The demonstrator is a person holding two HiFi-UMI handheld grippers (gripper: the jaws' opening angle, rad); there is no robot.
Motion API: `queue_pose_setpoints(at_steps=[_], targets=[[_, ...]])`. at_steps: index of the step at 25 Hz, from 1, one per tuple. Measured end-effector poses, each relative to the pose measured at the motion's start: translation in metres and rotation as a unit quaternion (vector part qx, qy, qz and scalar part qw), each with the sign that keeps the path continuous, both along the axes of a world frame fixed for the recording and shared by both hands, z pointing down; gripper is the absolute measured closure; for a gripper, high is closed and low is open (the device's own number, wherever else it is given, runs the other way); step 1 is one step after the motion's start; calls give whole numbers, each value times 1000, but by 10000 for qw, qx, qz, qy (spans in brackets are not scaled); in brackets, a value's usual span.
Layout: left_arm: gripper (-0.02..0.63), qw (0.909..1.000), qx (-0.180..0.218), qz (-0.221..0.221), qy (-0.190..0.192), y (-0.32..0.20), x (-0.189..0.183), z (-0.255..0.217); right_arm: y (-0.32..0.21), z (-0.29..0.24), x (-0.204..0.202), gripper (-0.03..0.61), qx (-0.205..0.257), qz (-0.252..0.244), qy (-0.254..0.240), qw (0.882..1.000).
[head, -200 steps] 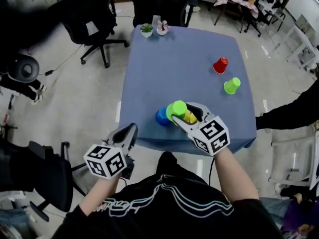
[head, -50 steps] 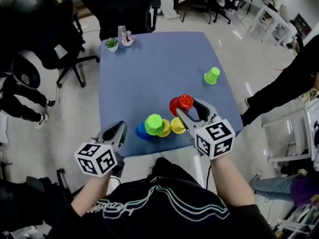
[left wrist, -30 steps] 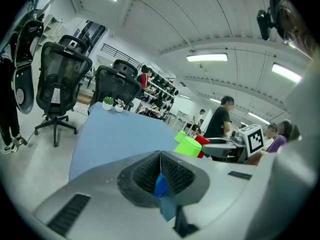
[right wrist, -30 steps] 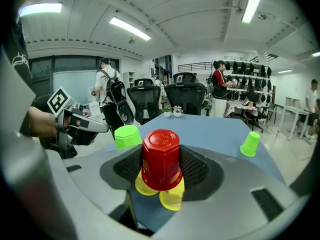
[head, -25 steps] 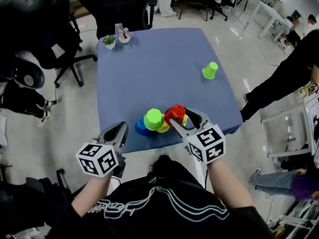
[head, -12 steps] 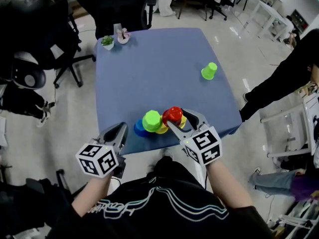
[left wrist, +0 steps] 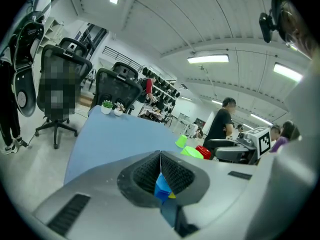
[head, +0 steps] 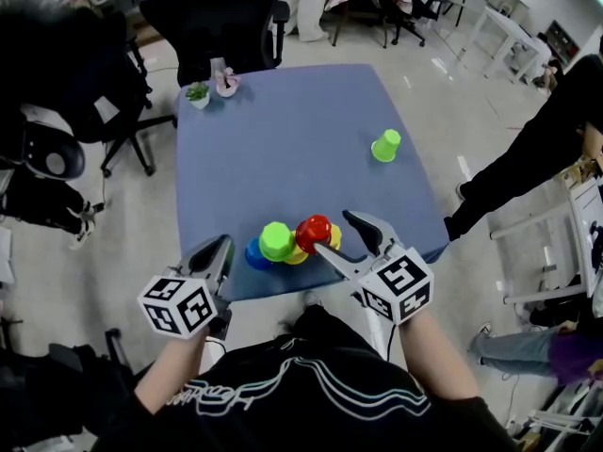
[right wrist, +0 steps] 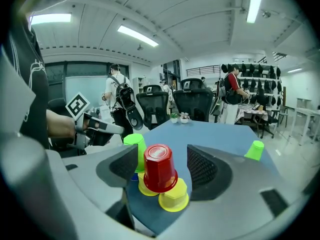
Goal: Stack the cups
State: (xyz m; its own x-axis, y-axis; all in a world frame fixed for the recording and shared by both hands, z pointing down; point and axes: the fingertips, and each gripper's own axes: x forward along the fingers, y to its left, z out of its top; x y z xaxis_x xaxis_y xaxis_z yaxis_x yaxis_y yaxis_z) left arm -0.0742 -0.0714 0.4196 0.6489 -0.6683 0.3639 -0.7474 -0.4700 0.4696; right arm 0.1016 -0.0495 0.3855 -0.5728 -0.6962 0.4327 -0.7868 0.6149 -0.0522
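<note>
Near the front edge of the blue surface (head: 311,130) the cups form a small cluster; the red cup (right wrist: 160,169) sits upside down on two upturned yellow cups (right wrist: 174,198), bridging them; just to its left a green cup (right wrist: 134,145), also upside down, stands raised beside it, with the blue cup (head: 251,254) at the cluster's left end partly under it; a second green cup (head: 384,146) stands alone, well apart, toward the right edge of the surface. The right gripper (head: 331,232) is released; its jaws have just been opening and now stand wide, with the red cup between them but neither pad touching it. The left gripper (head: 221,248) hangs off the front left corner of the surface, near the blue cup; its jaws are clenched together with nothing between them. Two small potted plants (head: 197,93) stand at the far left corner of the surface.
</note>
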Motion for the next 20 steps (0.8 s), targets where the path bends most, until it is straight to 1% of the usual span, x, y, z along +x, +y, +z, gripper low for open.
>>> queue_pose_setpoints(at_steps=[4,9,14,16,18,20], targets=[[588,9999,111,-73,33,-11,1,-14,-12,-13,25,275,133,182,-89,9997],[589,9995,282,-106,22,-26,18,-38,-39,-17,76,275,154,488,-78,9987],[589,9989,436,-184,6,-40,33,-62,-73,-11,122,276,182,789,90,9967],[589,9984,537,-191,-34,-48,39,-70,-89,-6,141,276,253,948,262,9948],[589,9978,625,-193,-100,-55,45,-78,-105,2,159,276,288,1133,424,9922],[588,9970,716,-219,-176,-63,50,-86,-121,11,178,276,260,1374,463,9891]])
